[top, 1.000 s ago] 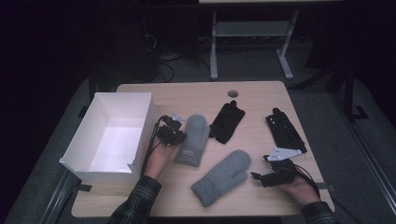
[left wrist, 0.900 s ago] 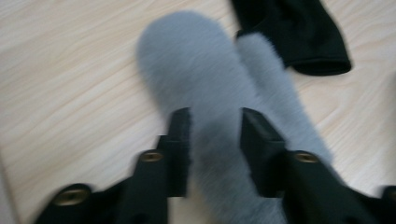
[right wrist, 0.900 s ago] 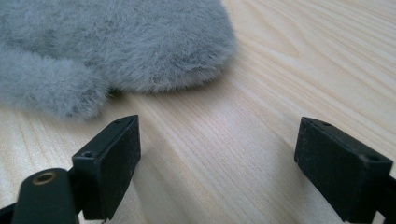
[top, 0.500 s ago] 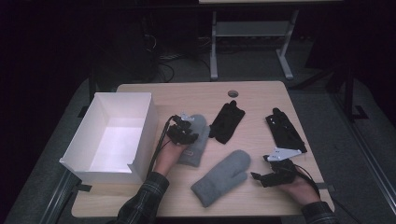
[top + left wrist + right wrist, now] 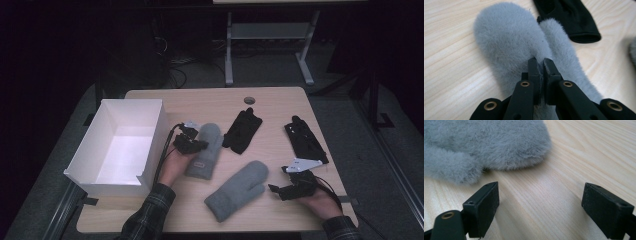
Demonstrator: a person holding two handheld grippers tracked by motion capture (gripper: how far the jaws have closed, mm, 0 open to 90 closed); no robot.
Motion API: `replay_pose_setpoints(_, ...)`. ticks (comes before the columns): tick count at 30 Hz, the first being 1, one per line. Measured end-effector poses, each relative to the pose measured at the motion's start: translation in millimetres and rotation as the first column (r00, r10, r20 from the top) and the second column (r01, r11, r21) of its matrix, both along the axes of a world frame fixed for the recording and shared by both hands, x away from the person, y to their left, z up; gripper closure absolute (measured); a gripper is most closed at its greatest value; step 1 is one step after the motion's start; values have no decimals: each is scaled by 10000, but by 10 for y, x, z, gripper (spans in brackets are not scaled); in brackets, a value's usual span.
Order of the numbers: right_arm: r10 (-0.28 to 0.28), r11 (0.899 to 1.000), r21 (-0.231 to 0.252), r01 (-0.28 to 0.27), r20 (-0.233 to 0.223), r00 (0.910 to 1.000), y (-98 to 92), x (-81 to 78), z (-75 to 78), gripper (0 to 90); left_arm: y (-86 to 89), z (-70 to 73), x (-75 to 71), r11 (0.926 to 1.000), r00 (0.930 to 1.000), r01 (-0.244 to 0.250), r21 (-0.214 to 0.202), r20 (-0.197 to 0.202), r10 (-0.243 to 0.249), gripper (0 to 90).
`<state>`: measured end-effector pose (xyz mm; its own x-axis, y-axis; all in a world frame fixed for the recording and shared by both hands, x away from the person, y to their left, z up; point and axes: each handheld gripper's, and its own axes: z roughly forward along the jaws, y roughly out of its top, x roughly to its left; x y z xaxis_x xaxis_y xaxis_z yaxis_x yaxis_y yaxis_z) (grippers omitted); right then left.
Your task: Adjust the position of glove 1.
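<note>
Now that your left claw (image 5: 541,66) has just closed, pinching the grey mitten's (image 5: 511,45) fur near the worktop's (image 5: 275,102) left edge, you can lift it toward the white box (image 5: 117,145), while your right claw (image 5: 540,202) rests wide open and empty.

Grey fuzzy mitten (image 5: 205,149) is lying flat on the tabletop (image 5: 270,100), fingertip end pointing away, just beside the white box (image 5: 120,145); pile is getting pinched up mid-body.
</note>
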<state>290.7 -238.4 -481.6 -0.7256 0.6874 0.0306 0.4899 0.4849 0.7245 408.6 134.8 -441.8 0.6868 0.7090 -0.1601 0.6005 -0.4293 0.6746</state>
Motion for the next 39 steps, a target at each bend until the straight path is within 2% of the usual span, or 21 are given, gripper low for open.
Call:
replay_pose_setpoints(7,-5,10000,-8,5,-1,10000,3,1,1,144,6,220,-133,9979,9981,584,-282,202,-579,863)
replay_pose_setpoints(11,-16,10000,24,16,-9,10000,10,4,1,144,-19,355,-197,9942,9944,1026,-319,274,-1018,864)
replay_pose_setpoints(15,-10,10000,22,11,-6,10000,10,4,1,143,-3,482,-262,9883,9878,1501,-274,449,-1488,864)
replay_pose_setpoints(16,-12,10000,23,12,-6,10000,10,4,1,143,0,509,-283,9874,9877,1523,-425,409,-1506,864)
replay_pose_setpoints(20,6,10000,31,-6,-14,10000,12,6,1,143,24,609,-340,9784,9798,1986,-567,353,-1969,864)
replay_pose_setpoints(25,6,10000,36,-6,-37,10000,13,5,2,143,-14,694,-430,9632,9651,2616,-620,317,-2600,865)
replay_pose_setpoints(26,15,10000,36,-15,-35,10000,13,6,2,143,-31,719,-448,9572,9596,2810,-688,324,-2794,864)
replay_pose_setpoints(30,37,10000,43,-37,-39,10000,13,8,2,143,-112,766,-516,9429,9474,3201,-922,249,-3192,864)
replay_pose_setpoints(33,47,10000,48,-46,-41,10000,12,9,2,143,-173,780,-562,9295,9335,3583,-878,187,-3581,864)
replay_pose_setpoints(39,94,9999,42,-94,-10,10000,9,13,0,143,-278,800,-630,9072,9116,4101,-936,108,-4109,864)
